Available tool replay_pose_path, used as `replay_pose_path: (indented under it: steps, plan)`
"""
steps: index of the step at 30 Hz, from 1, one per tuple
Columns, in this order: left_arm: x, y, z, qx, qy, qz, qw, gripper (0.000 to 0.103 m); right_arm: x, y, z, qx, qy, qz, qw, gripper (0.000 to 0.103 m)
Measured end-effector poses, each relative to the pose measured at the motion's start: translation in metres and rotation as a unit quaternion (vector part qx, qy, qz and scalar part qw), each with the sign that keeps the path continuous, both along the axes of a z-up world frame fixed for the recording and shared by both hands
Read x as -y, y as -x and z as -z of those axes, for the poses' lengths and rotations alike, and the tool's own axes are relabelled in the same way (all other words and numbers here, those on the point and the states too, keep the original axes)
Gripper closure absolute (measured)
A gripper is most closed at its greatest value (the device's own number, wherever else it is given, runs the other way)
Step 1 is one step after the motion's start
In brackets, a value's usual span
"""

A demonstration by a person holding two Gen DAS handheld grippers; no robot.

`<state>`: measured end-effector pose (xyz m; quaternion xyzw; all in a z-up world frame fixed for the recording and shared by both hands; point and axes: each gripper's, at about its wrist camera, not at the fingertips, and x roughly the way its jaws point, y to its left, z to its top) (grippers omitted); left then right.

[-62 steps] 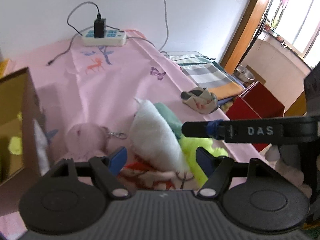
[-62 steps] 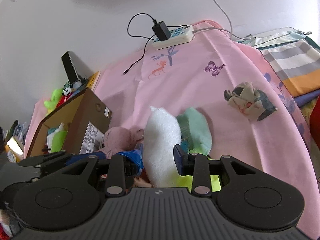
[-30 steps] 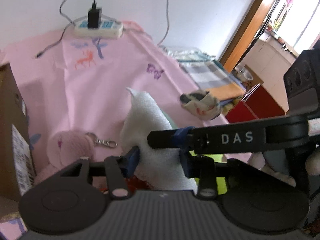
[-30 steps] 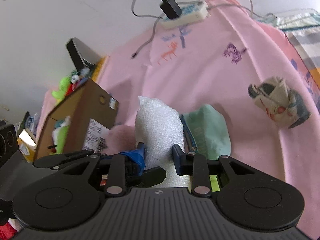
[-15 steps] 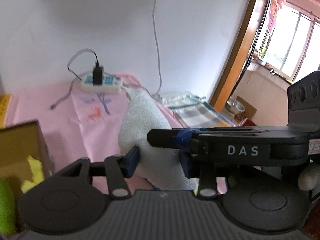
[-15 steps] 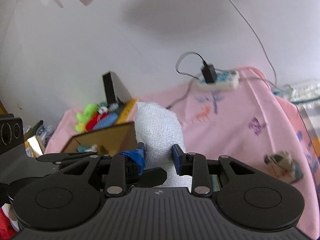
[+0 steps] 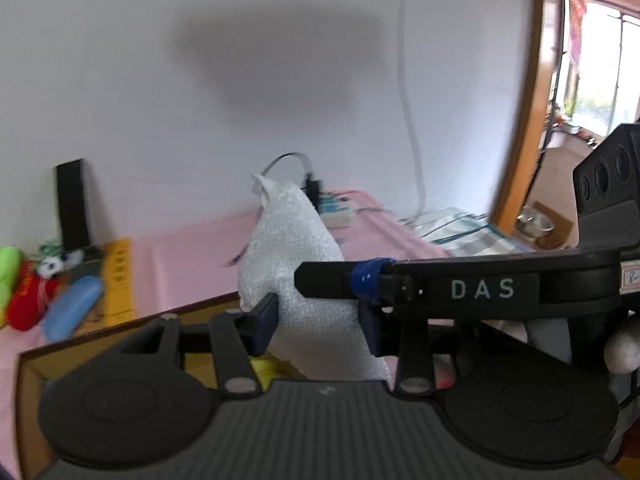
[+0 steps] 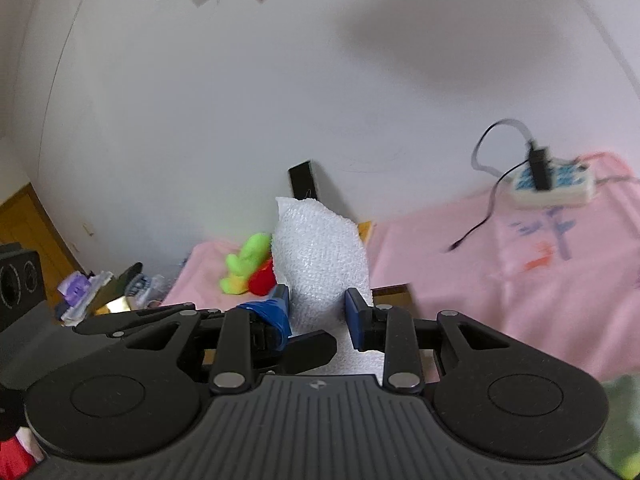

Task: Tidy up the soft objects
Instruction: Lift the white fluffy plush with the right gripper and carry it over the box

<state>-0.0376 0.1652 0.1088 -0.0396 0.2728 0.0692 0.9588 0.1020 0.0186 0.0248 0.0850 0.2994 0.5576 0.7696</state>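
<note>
Both tools grip one white knitted cloth (image 7: 298, 264), which stands up between them clear of the pink tablecloth (image 7: 192, 256). The left tool (image 7: 316, 326) has its blue pads pressed into the cloth's lower part from either side, the jaws partly closed on it. The right tool (image 8: 318, 312) pinches the same cloth (image 8: 320, 252) lower down, its pads squeezing a narrow waist into it; in the left wrist view one black finger of the right tool, marked DAS, crosses in front of the cloth from the right.

Below the cloth lies the open top of a brown cardboard box (image 7: 120, 330), its near rim just under the left tool and something yellow showing inside.

Toward the far left corner of the table sits a group of plush toys: a lime green one (image 8: 246, 262), a red one (image 8: 262, 280) and a light blue one (image 7: 72, 312), next to a yellow book (image 7: 118, 276). A black rectangular slab (image 7: 72, 204) leans upright against the white wall behind them. Near the far right corner a white power strip (image 8: 552, 186) lies on the tablecloth with a black charger (image 8: 540, 166) plugged in and its cable looping above it. Printed deer and tree figures mark the cloth in front of it.

Beyond the right edge of the table lie folded striped fabrics (image 7: 460, 228), and farther right stands a wooden door frame (image 7: 532, 92) with a bright window behind it.
</note>
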Motion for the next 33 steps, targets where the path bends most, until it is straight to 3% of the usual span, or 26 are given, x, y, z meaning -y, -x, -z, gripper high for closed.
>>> replay_pose_path:
  steps: [3,7,12,16,20,27,33]
  plan:
    - [-0.025,0.001,0.01,-0.018,-0.003,-0.012,0.9998,0.066,-0.029,0.006,0.012,-0.018,0.008,-0.007,1.0,0.091]
    - [-0.058,-0.003,0.034,-0.047,0.02,-0.018,0.9985,0.066,-0.058,0.014,0.031,-0.036,0.035,-0.005,0.999,0.09]
    - [-0.087,-0.01,0.07,-0.092,0.059,-0.01,0.9939,0.066,-0.085,0.016,0.058,-0.058,0.104,0.013,0.993,0.09]
    - [-0.093,-0.02,0.096,-0.134,0.082,0.002,0.9876,0.065,-0.102,0.019,0.076,-0.058,0.174,0.019,0.983,0.09]
    - [-0.095,-0.015,0.104,-0.163,0.076,0.004,0.9837,0.065,-0.114,0.027,0.084,-0.06,0.221,0.002,0.973,0.09]
    - [-0.116,-0.001,0.121,-0.187,0.097,0.0,0.9776,0.065,-0.13,0.027,0.113,-0.144,0.257,-0.012,0.955,0.09]
    - [-0.127,-0.012,0.129,-0.209,0.106,-0.022,0.972,0.065,-0.147,0.018,0.128,-0.183,0.283,-0.016,0.941,0.09]
